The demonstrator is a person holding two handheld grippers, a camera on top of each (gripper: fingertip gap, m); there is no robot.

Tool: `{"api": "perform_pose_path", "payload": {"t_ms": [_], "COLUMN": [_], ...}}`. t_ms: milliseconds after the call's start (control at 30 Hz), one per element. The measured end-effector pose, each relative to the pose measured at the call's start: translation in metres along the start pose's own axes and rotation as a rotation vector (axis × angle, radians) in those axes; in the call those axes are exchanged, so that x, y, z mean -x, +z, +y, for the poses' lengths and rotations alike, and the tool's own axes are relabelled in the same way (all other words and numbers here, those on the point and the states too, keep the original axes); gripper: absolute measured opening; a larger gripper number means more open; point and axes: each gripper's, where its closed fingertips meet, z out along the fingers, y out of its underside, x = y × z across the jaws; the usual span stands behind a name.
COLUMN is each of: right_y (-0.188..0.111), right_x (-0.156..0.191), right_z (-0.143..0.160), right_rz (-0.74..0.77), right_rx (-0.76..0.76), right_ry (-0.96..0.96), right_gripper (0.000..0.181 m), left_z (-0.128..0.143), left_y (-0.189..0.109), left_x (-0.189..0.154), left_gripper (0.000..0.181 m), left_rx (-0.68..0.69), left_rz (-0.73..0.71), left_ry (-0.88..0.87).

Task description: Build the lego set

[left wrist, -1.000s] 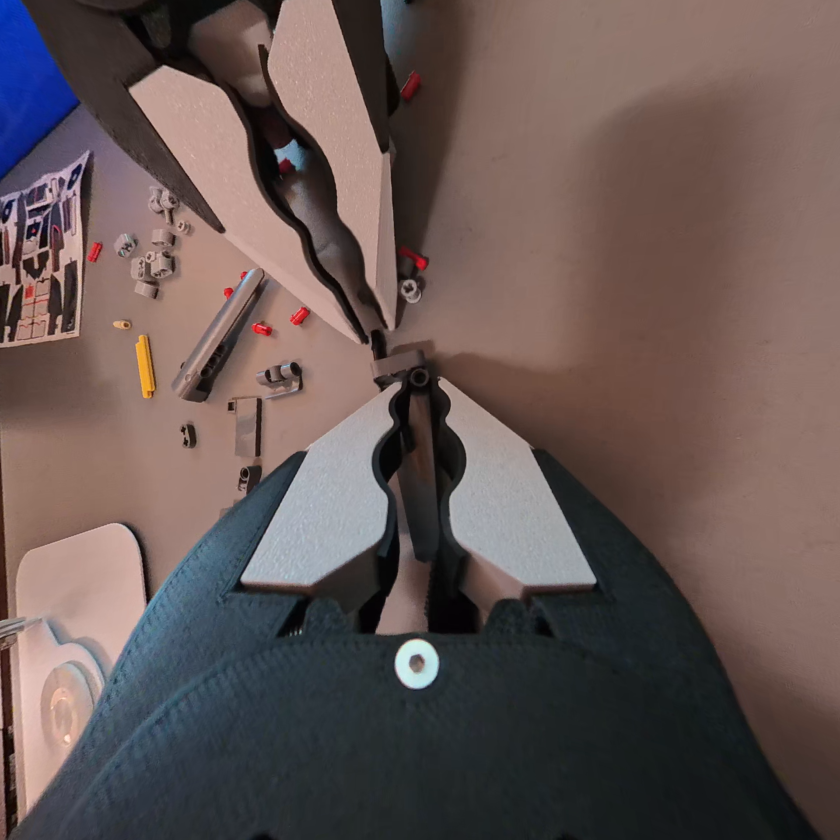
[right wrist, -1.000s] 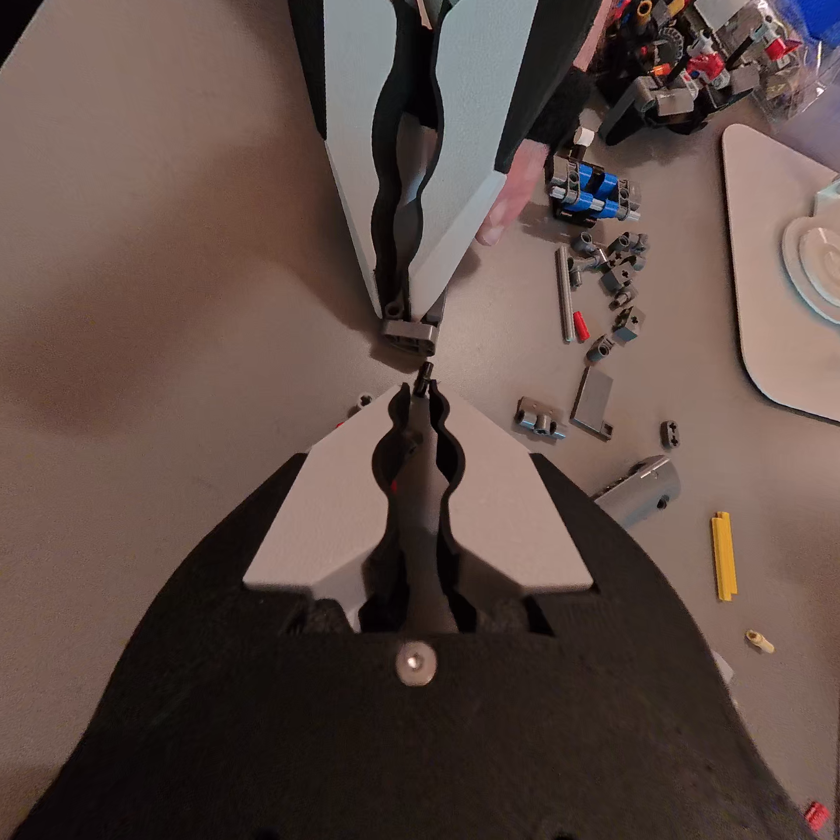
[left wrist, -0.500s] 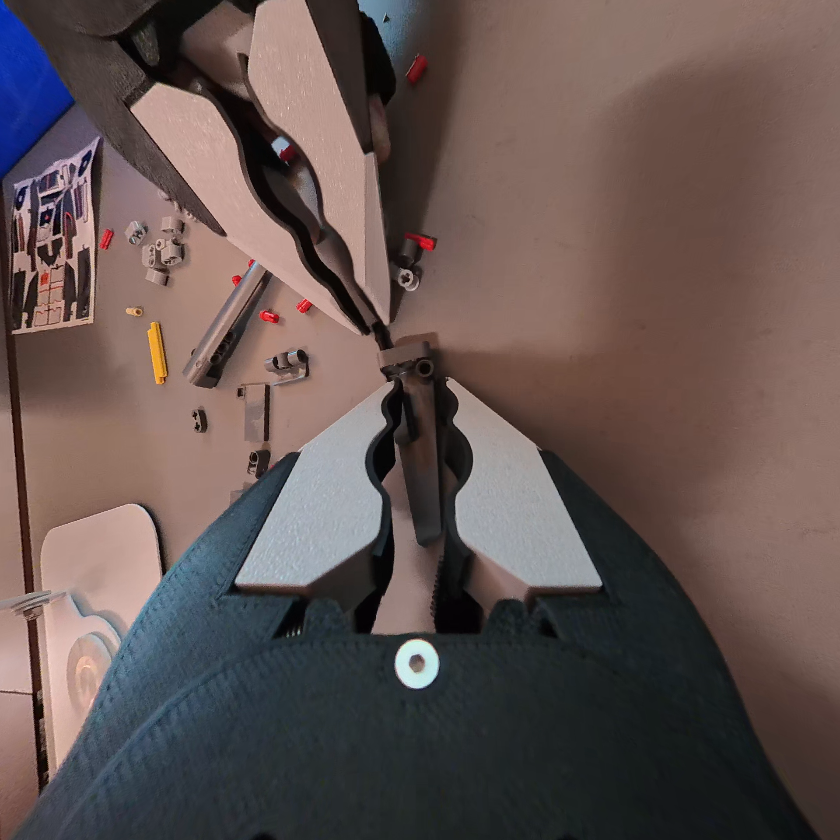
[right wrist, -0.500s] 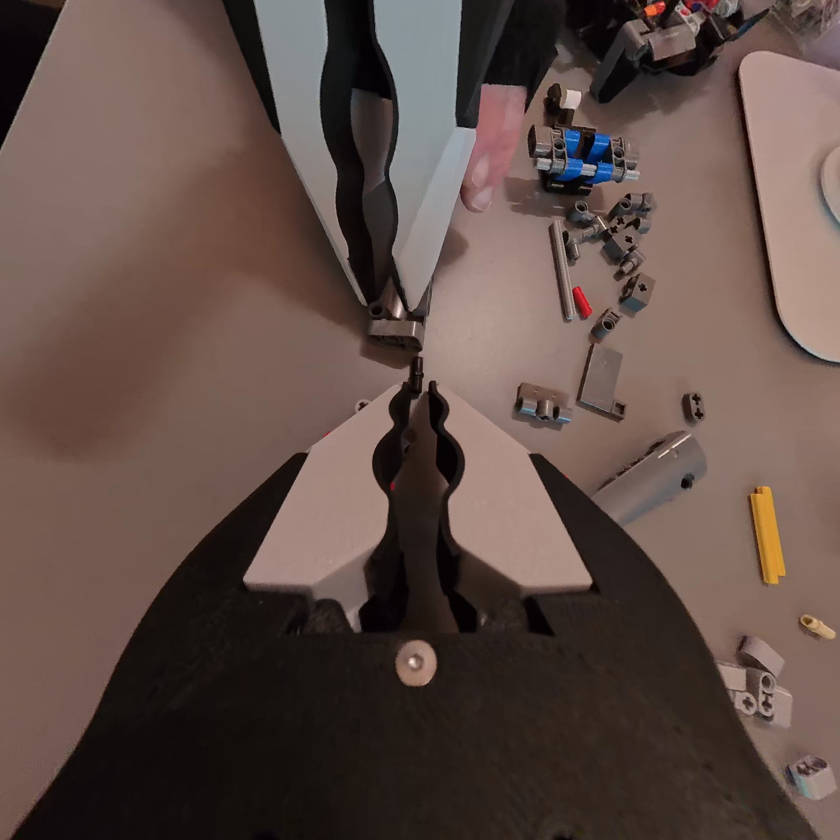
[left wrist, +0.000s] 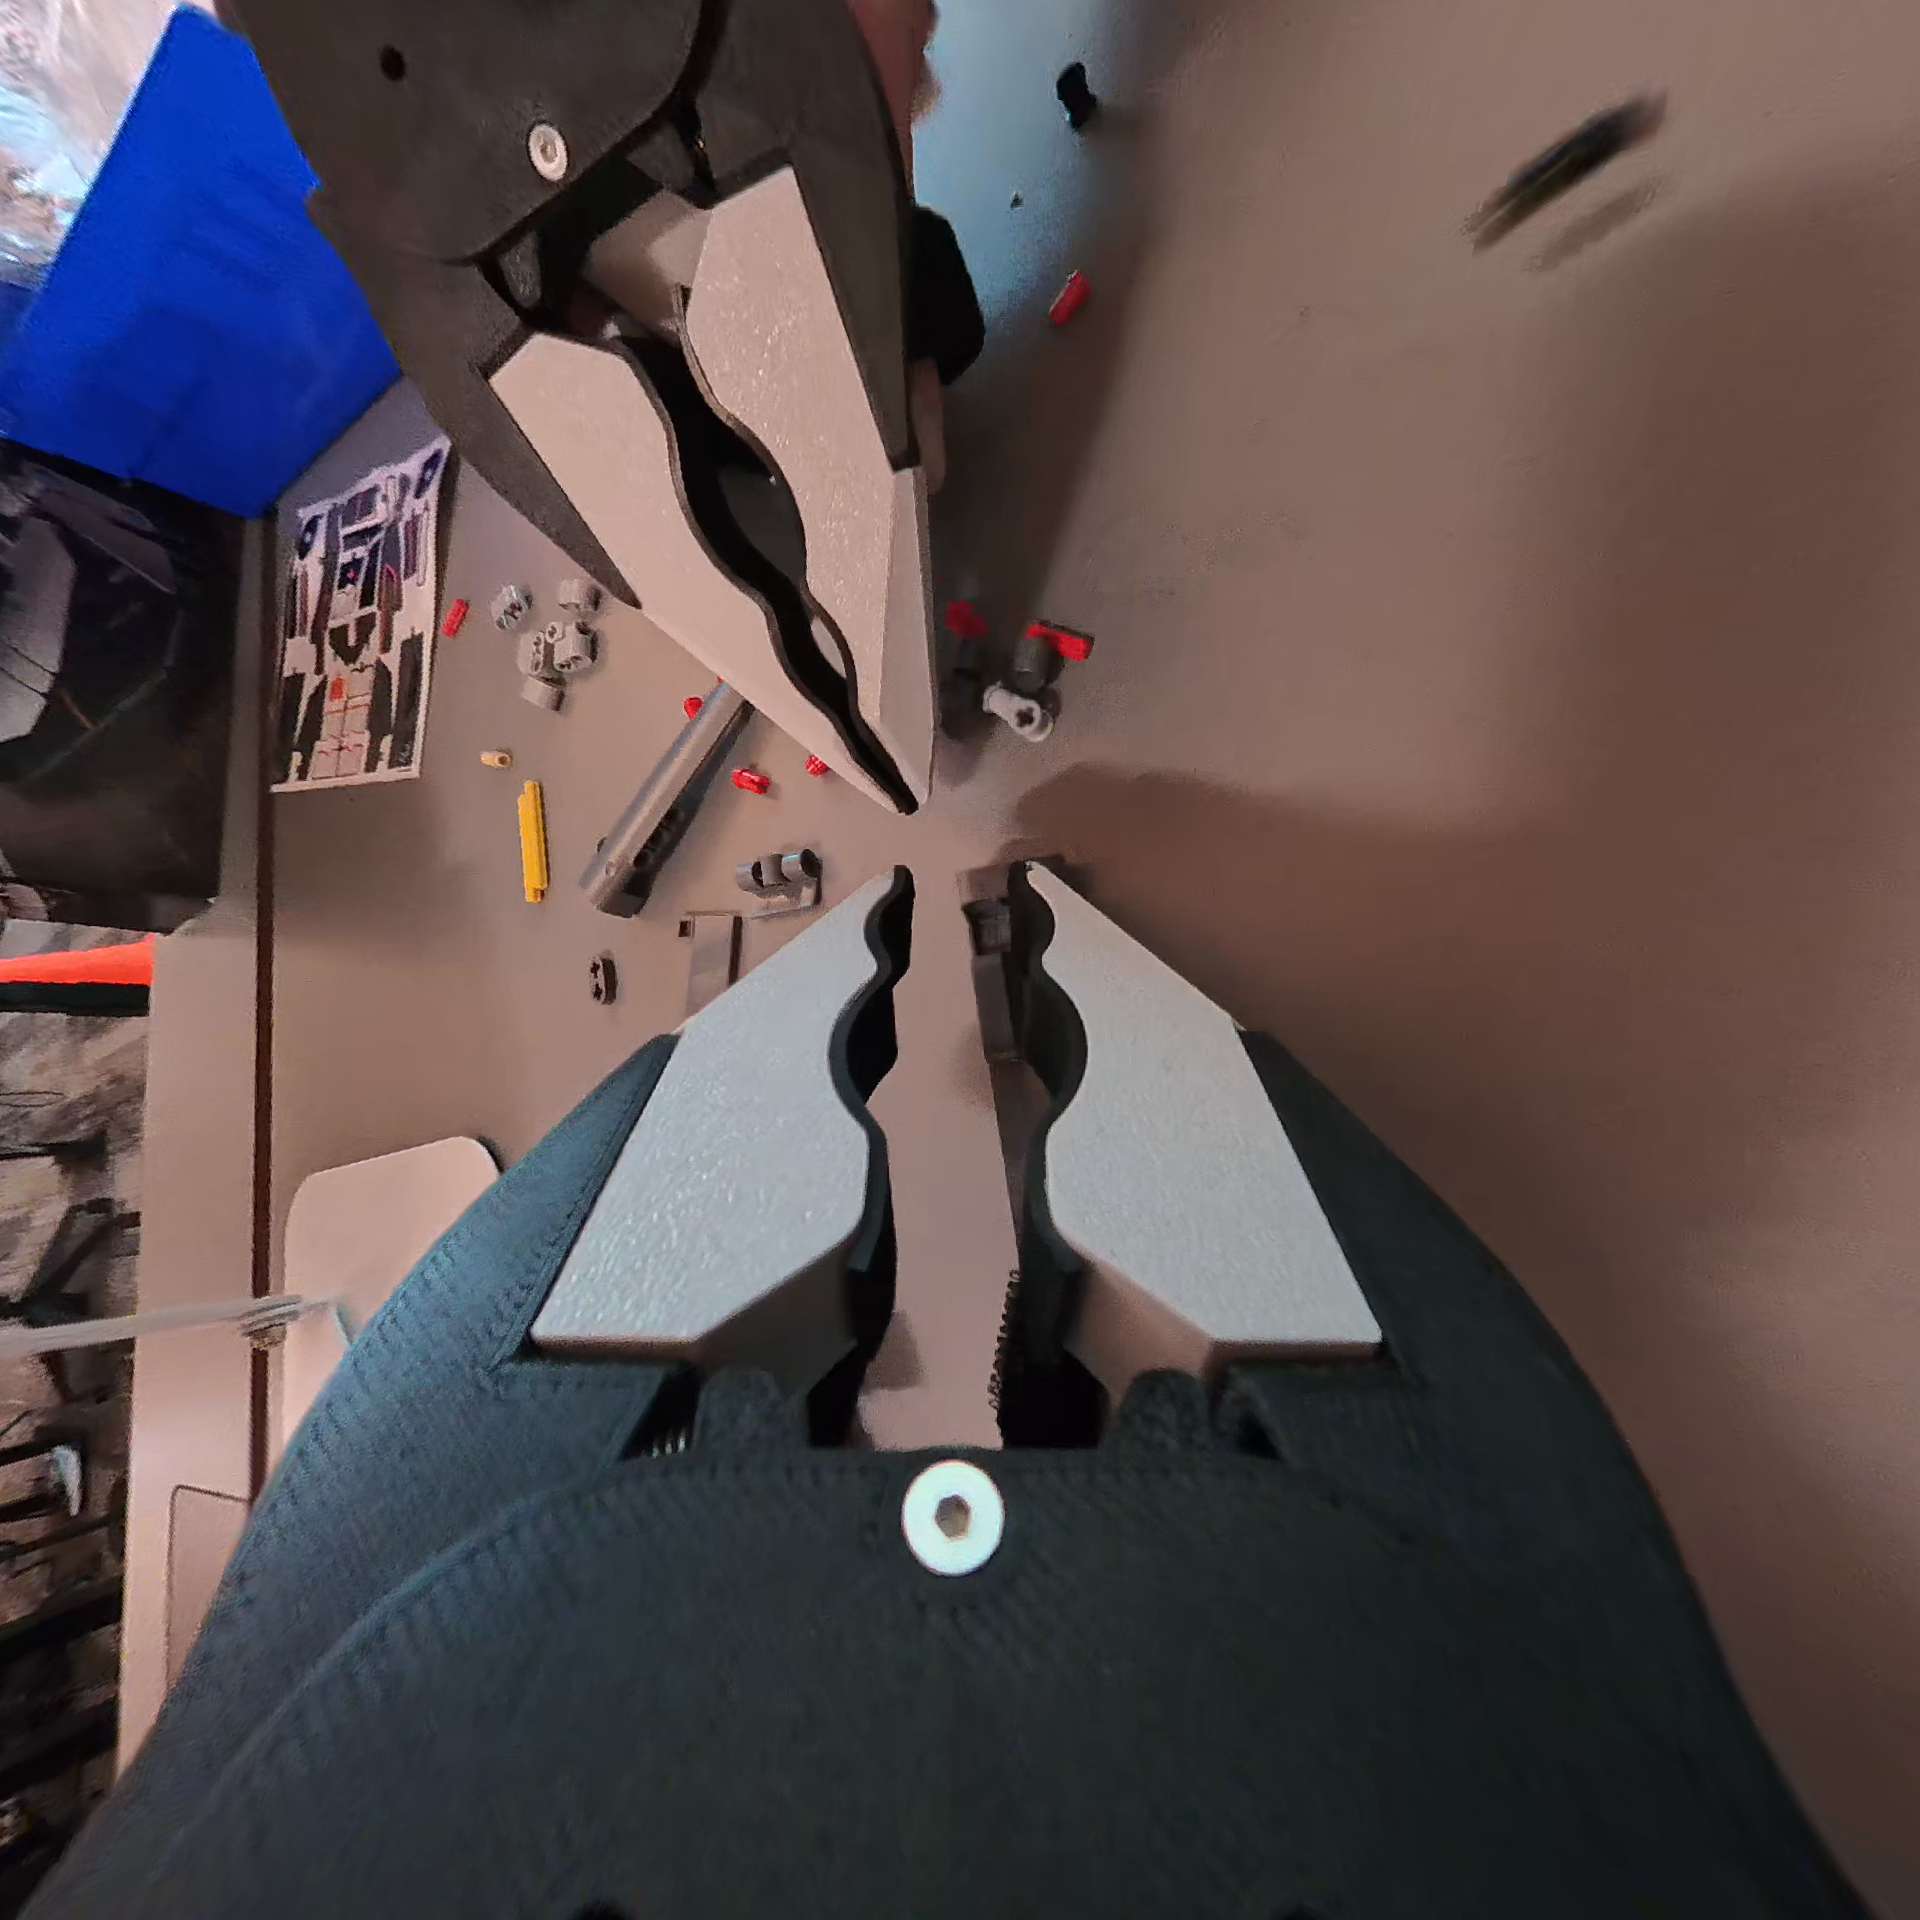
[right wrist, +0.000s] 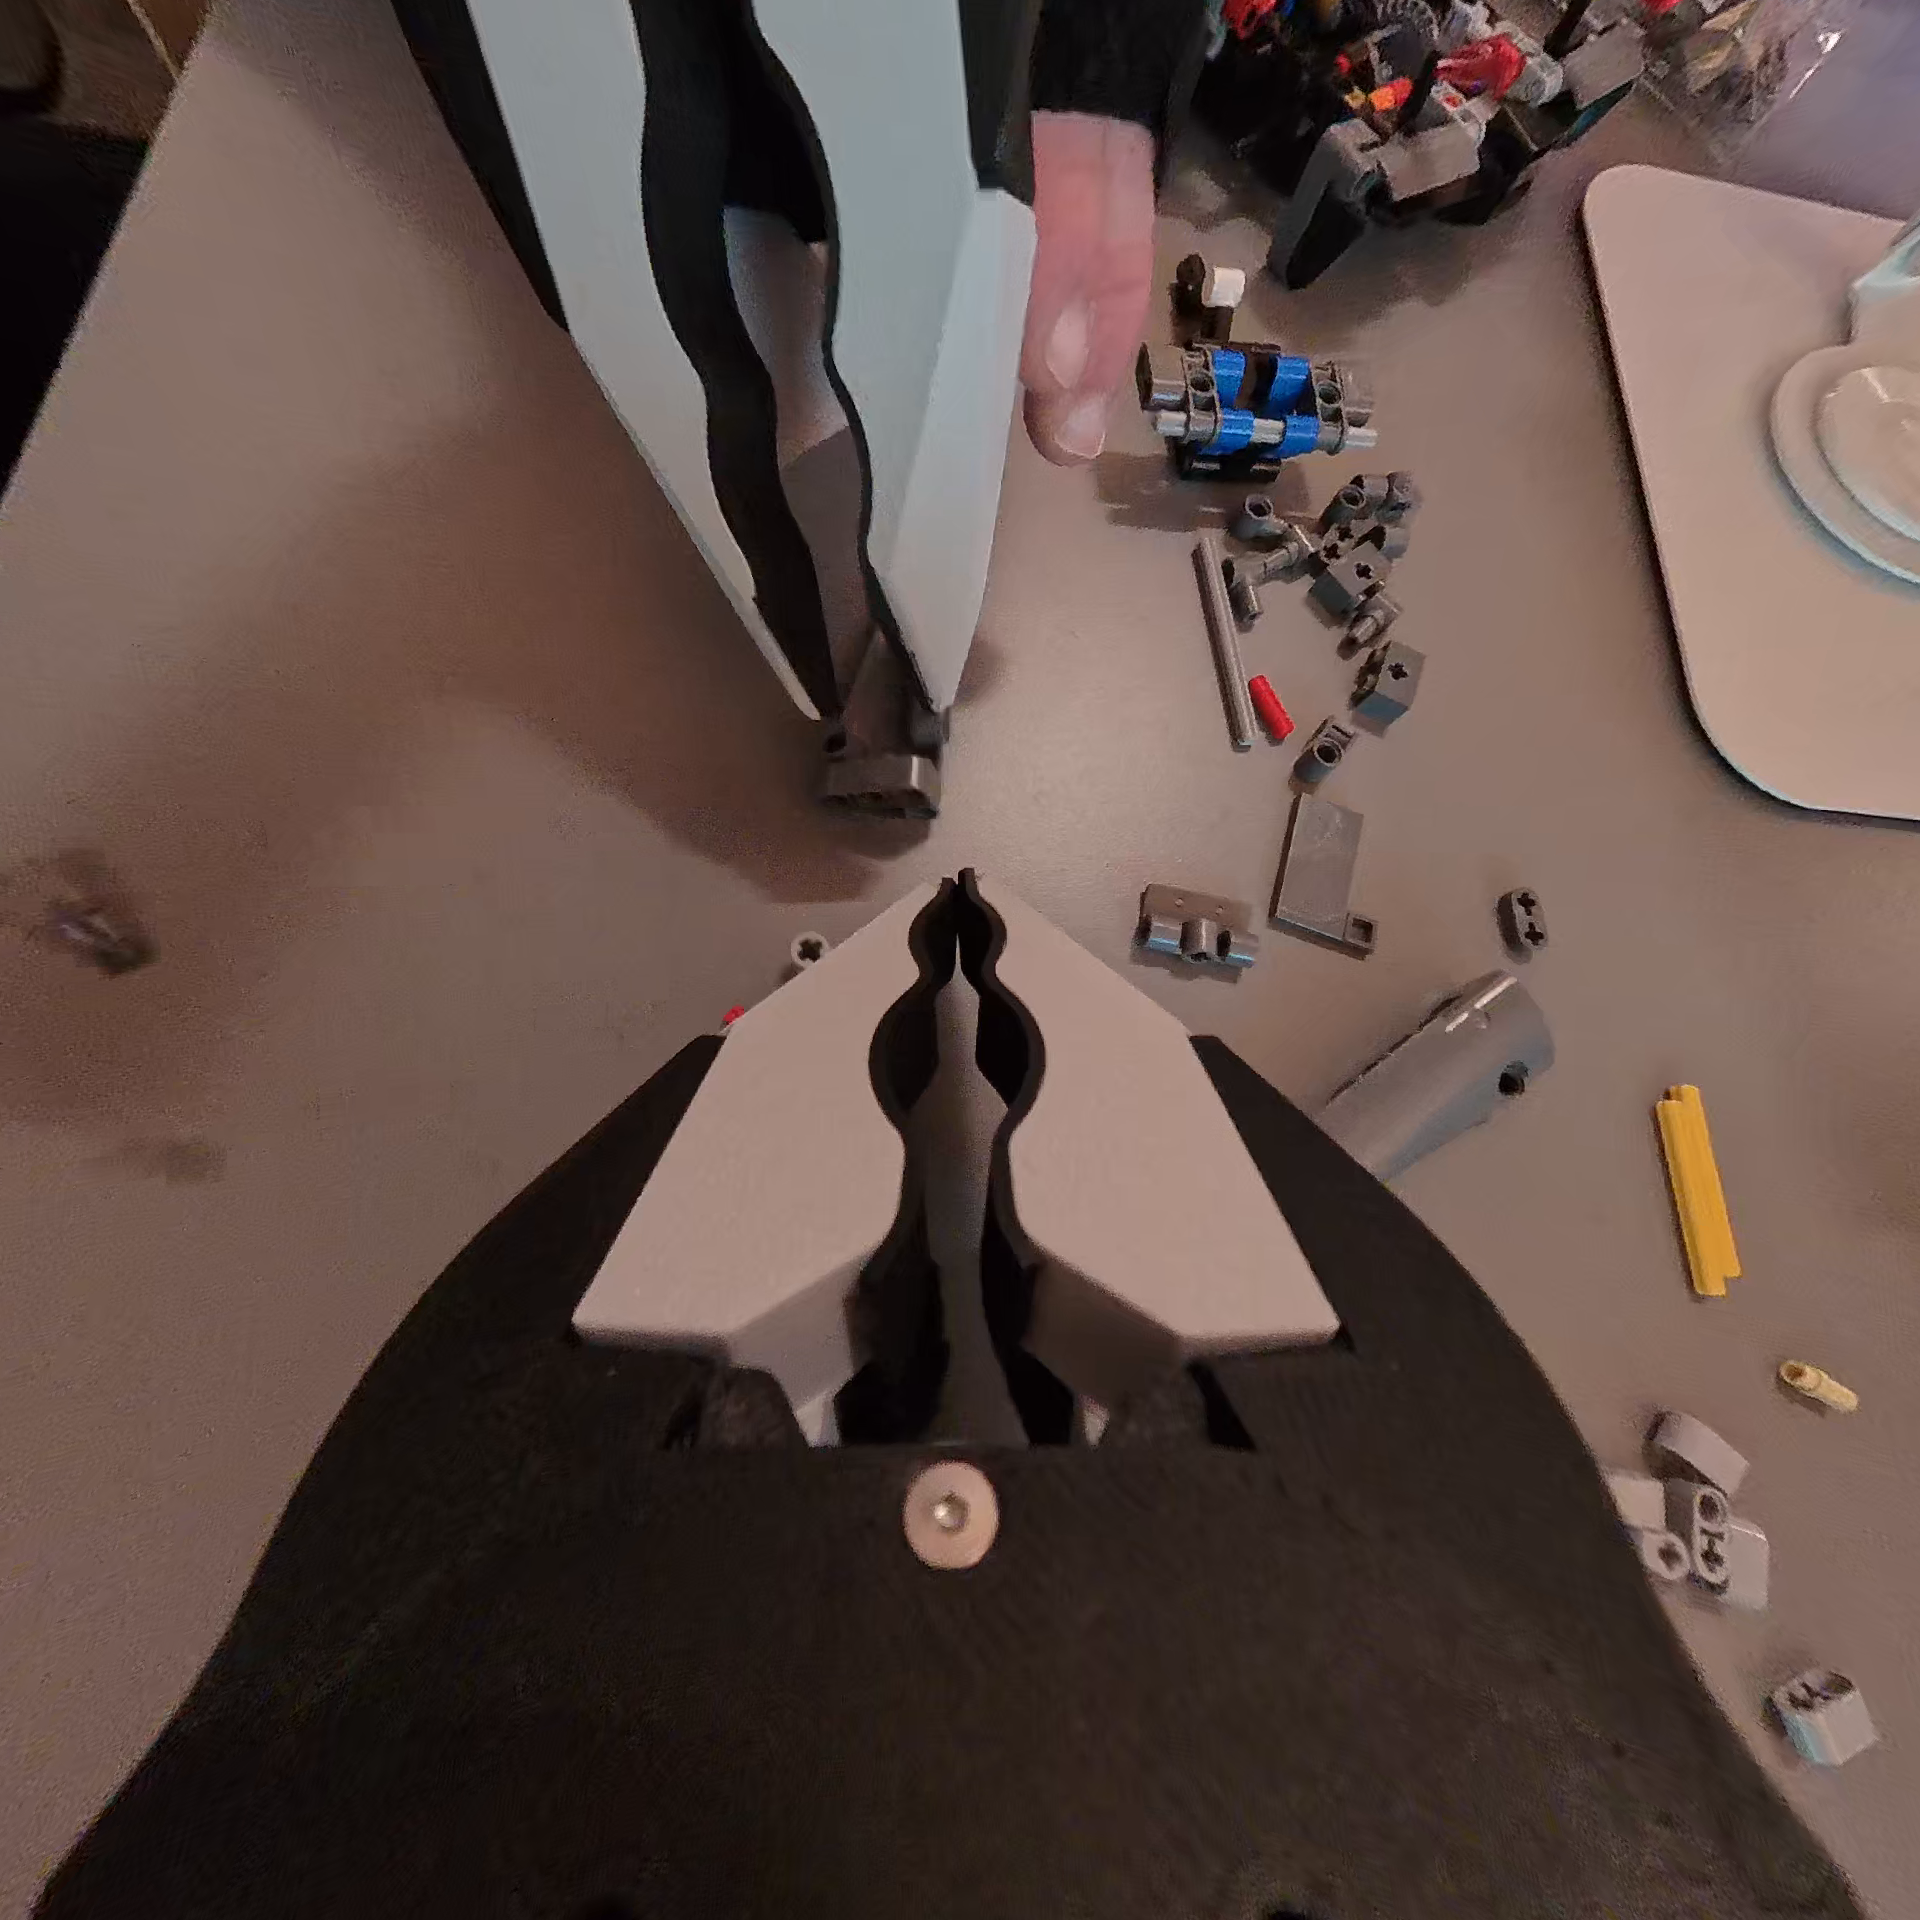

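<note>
My left gripper (left wrist: 966, 878) is open, its jaws well apart. A dark grey angled lego beam (left wrist: 992, 935) rests against the inner side of its right finger. In the right wrist view the beam (right wrist: 881, 774) stands at the tips of the left gripper (right wrist: 883, 717), low over the table. My right gripper (right wrist: 961, 881) is shut with nothing showing between its tips. It points at the left gripper's tips from just in front, and shows in the left wrist view (left wrist: 906, 805). A small dark blurred piece (right wrist: 99, 930) is off to the side, also in the left wrist view (left wrist: 1558, 177).
Loose grey and red parts, a yellow axle (right wrist: 1696, 1195) and a grey panel (right wrist: 1444, 1081) lie right of the grippers. A blue and grey sub-assembly (right wrist: 1247, 410) and a partly built model (right wrist: 1403, 156) stand behind. A white pad (right wrist: 1745, 520), sticker sheet (left wrist: 353, 634) and blue box (left wrist: 177, 291) lie at the edges. Both grippers' tips are close together, under 4 cm apart.
My left gripper has opened and no longer clamps the grey beam. The small black pin at my right gripper's tips is gone; a blurred dark piece now shows far off to the side.
</note>
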Motion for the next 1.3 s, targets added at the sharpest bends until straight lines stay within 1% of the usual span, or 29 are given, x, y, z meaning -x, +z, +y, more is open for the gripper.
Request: {"api": "perform_pose_path", "payload": {"t_ms": [200,367,433,567,633,667,733,767,833,900,967,1033,1067,1100,1167,1200,1300], "right_y": [0.004,0.000,-0.003,-0.012,-0.019,-0.024,-0.037,-0.044,-0.062,-0.082,-0.107,-0.136,-0.149,-0.161,-0.186,-0.199,-0.241], "right_x": [-0.001,-0.008,-0.009,-0.014,-0.018,-0.022,-0.027,-0.029,-0.031,-0.030,-0.028,-0.015,-0.003,0.009,0.037,0.052,0.100], "right_z": [0.005,0.008,0.007,0.004,0.002,0.000,-0.005,-0.008,-0.019,-0.031,-0.043,-0.051,-0.046,-0.033,0.003,0.020,0.066], "right_rz": [0.011,0.039,0.050,0.096,0.138,0.167,0.226,0.258,0.326,0.376,0.456,0.516,0.527,0.539,0.544,0.545,0.595], "right_rx": [0.029,0.033,0.034,0.051,0.053,0.054,0.052,0.045,0.014,-0.021,-0.066,-0.112,-0.114,-0.092,-0.043,-0.044,-0.045], "right_ry": [-0.010,-0.016,-0.029,-0.062,-0.078,-0.090,-0.121,-0.147,-0.185,-0.198,-0.198,-0.168,-0.143,-0.102,0.002,0.059,0.202], "right_gripper": [0.000,0.000,0.000,0.000,0.010,0.016,0.022,0.019,0.000,0.000,0.000,0.000,0.000,0.004,0.018,0.020,0.015], "left_z": [0.005,0.006,0.007,0.005,0.003,0.001,-0.004,-0.007,-0.014,-0.021,-0.022,-0.020,-0.018,-0.018,-0.018,-0.019,-0.023], "left_y": [0.010,0.013,0.016,0.020,0.019,0.019,0.017,0.016,0.013,0.012,0.013,0.014,0.012,0.012,0.008,0.007,0.007], "left_x": [-0.004,-0.001,0.004,0.009,0.014,0.017,0.023,0.028,0.037,0.048,0.058,0.067,0.072,0.074,0.081,0.083,0.089], "left_gripper": [0.017,0.014,0.012,0.016,0.020,0.024,0.030,0.032,0.033,0.033,0.031,0.031,0.031,0.030,0.029,0.029,0.028], "left_rx": [0.048,0.049,0.059,0.062,0.049,0.041,0.016,0.008,-0.027,-0.059,-0.062,-0.041,-0.032,-0.029,-0.032,-0.034,-0.039], "left_rz": [-0.006,-0.025,-0.062,-0.102,-0.134,-0.146,-0.184,-0.211,-0.271,-0.344,-0.428,-0.508,-0.548,-0.574,-0.627,-0.646,-0.693], "left_ry": [0.018,0.006,0.007,0.006,0.002,-0.002,-0.012,-0.014,-0.019,-0.036,-0.022,-0.009,-0.004,-0.001,-0.005,-0.002,0.011]}}
